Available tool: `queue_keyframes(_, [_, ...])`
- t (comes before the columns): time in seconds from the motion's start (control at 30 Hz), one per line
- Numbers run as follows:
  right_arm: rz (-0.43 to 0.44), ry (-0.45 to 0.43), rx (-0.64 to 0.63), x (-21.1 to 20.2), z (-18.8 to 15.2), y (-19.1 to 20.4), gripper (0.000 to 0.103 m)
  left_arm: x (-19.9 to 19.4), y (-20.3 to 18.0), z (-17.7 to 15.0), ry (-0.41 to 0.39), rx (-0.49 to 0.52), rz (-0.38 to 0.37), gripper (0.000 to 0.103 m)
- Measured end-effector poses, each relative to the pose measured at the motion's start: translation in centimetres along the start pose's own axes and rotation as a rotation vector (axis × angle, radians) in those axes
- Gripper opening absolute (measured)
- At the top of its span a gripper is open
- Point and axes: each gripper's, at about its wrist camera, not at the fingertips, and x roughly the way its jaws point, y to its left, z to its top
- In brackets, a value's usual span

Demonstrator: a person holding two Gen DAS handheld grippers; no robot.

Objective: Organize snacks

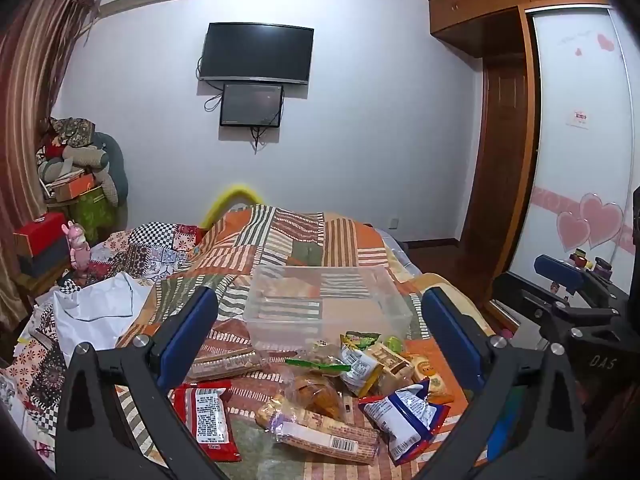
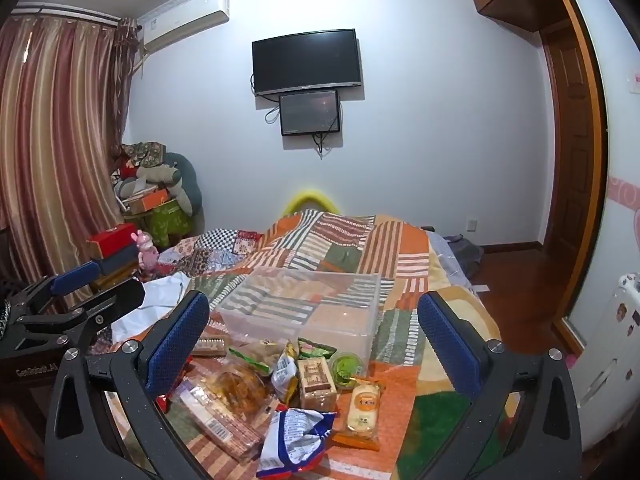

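Bedroom quilt [image 1: 304, 236]: snacks [image 1: 320, 396] loose before empty clear bin [image 1: 320, 300]. Both grippers [image 1: 320, 336] [image 2: 316, 336] wide open, nothing held. Next: pick first packet.

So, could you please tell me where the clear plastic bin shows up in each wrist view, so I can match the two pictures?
Left wrist view: the clear plastic bin sits centre frame on the patchwork quilt, just beyond the snack pile.
Right wrist view: the bin is again near centre, slightly left, behind the snacks.
Shared landmark: the wall-mounted TV hangs on the far wall above the bin in both.
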Motion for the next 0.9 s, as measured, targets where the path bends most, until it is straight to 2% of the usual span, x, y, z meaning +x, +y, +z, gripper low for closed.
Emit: queue_keyframes(0.9, [0.006, -0.010, 0.010, -0.50, 0.33, -0.03, 0.103, -0.21, -0.39, -0.06, -0.001, 0.002, -0.004, 0.103])
